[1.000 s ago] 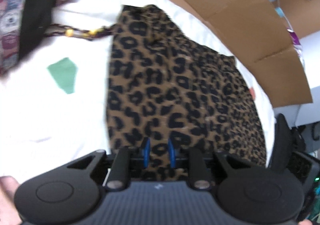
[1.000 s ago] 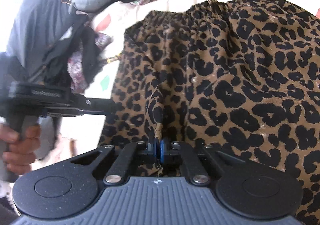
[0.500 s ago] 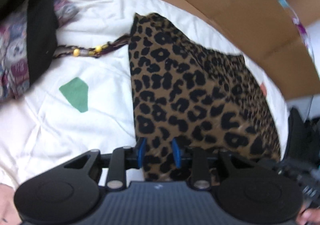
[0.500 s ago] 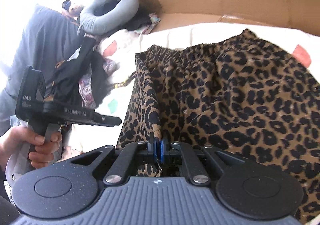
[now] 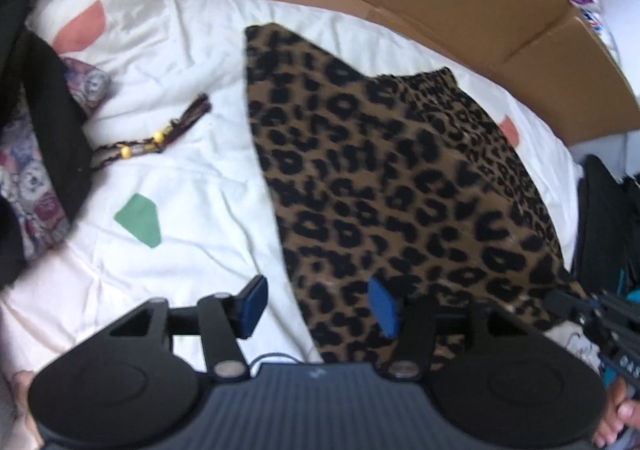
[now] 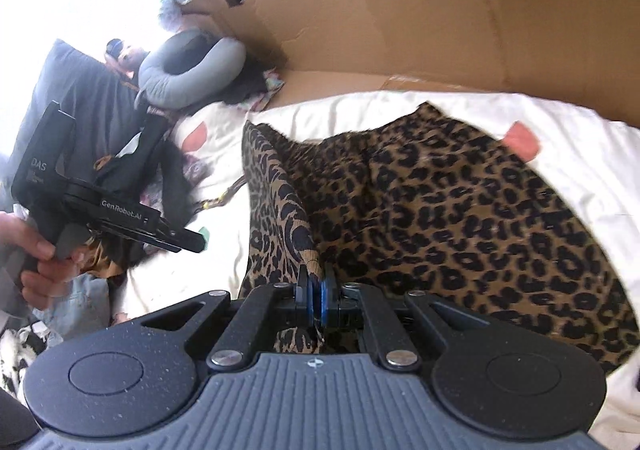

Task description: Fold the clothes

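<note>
**Pinching a leopard-print garment by one corner, other claw free**

Gripping a corner of the garment (image 6: 440, 209), the right claw (image 6: 316, 292) has its blue pads pressed together on a small peak of cloth, lifted a little above the bed. From that pinch a ridge of fabric runs away from the camera toward the far left corner, so the left edge stands up in a fold while the remaining cloth lies spread to the right.

The left claw (image 5: 316, 308) is spread wide and holds nothing. One blue pad sits over bare sheet (image 5: 180, 177), the other over the near edge of the garment; whether either touches is unclear. In the right view this claw is held in a hand to the left of the cloth.

The garment lies on the white sheet, which has a green patch (image 5: 138, 219) and pink patches. A beaded cord (image 5: 152, 139) lies on the sheet to the left, apart from the cloth. A cardboard sheet (image 6: 440, 17) stands behind the bed, and a grey neck pillow (image 6: 188, 69) and dark clothes sit in the far left corner.

Risks, as a judgement: only one corner is held, so carrying it over could drag the whole piece and skew the fold. The pinch is small and near the edge, so the cloth may slip out. The free claw could catch the sheet along with the garment when it closes.
</note>
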`<control>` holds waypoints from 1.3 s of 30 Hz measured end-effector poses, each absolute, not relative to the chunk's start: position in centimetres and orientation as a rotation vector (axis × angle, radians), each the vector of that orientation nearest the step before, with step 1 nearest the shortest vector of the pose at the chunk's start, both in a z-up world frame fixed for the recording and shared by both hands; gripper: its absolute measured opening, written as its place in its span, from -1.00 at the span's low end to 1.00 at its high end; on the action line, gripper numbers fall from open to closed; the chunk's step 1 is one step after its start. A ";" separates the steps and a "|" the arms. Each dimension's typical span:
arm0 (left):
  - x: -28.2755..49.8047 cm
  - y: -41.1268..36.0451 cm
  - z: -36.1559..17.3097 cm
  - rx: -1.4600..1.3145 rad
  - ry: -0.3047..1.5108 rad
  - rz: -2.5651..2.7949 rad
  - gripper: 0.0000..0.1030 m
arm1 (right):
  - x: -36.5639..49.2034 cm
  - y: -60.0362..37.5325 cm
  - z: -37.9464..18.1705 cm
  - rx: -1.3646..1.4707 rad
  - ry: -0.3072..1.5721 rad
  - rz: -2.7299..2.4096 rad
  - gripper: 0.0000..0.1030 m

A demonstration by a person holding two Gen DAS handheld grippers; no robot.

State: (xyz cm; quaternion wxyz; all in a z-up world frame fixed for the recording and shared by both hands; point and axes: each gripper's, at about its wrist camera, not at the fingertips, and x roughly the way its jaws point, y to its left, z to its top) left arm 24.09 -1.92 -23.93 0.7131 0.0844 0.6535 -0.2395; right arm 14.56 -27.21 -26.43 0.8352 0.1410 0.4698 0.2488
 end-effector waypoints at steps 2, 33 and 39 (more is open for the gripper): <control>24.3 -2.7 -23.9 0.210 1.456 -0.511 0.18 | 14.6 -28.2 -26.3 0.306 0.988 0.502 -0.99; 20.7 -8.9 -30.1 0.430 1.493 -0.676 0.37 | 13.6 -43.3 -34.4 0.773 0.885 0.098 -0.99; 21.9 -7.9 -31.1 0.367 1.521 -0.628 0.37 | 13.7 -43.6 -35.9 0.794 0.874 0.080 -0.99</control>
